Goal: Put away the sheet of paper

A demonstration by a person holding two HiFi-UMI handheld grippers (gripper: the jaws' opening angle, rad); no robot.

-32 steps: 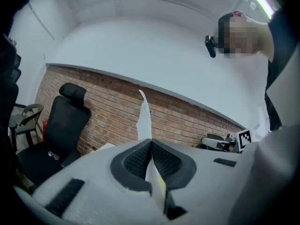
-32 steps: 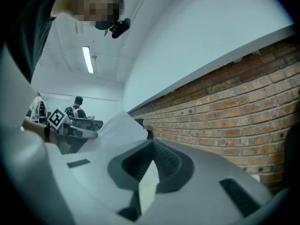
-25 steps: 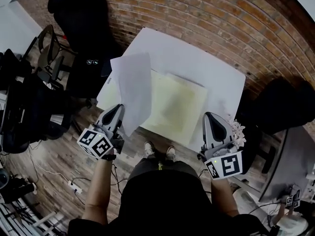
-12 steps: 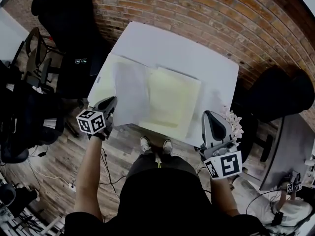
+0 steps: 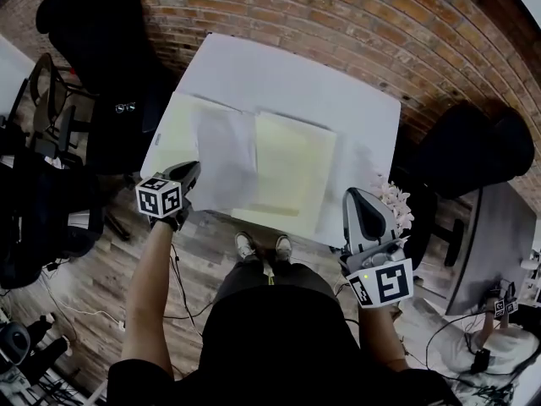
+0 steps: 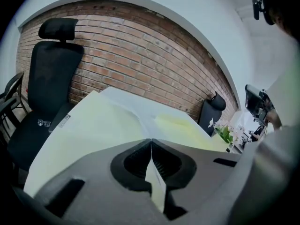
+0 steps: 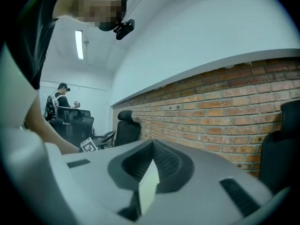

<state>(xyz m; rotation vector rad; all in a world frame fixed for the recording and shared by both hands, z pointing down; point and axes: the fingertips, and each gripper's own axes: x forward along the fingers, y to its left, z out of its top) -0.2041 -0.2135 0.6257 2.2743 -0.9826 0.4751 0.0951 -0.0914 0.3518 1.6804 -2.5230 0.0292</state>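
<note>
The sheet of paper [image 5: 224, 155] is laid on the left half of an open yellow folder [image 5: 292, 163] on the table [image 5: 279, 74], its near edge pinched in the closed left gripper [image 5: 191, 171]. Release and closing the folder are judged outstanding. The right gripper [image 5: 353, 196] is held shut, empty. Whether the sheet lies flat cannot be told.

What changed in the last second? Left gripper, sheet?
The left gripper, shut on the sheet of paper, came down and laid the sheet, earlier lifted and tilted, flat on the left half of the open yellow folder. Nothing grabbed or released. The right gripper stayed shut off the near edge of the table; folder unmoved.
</note>
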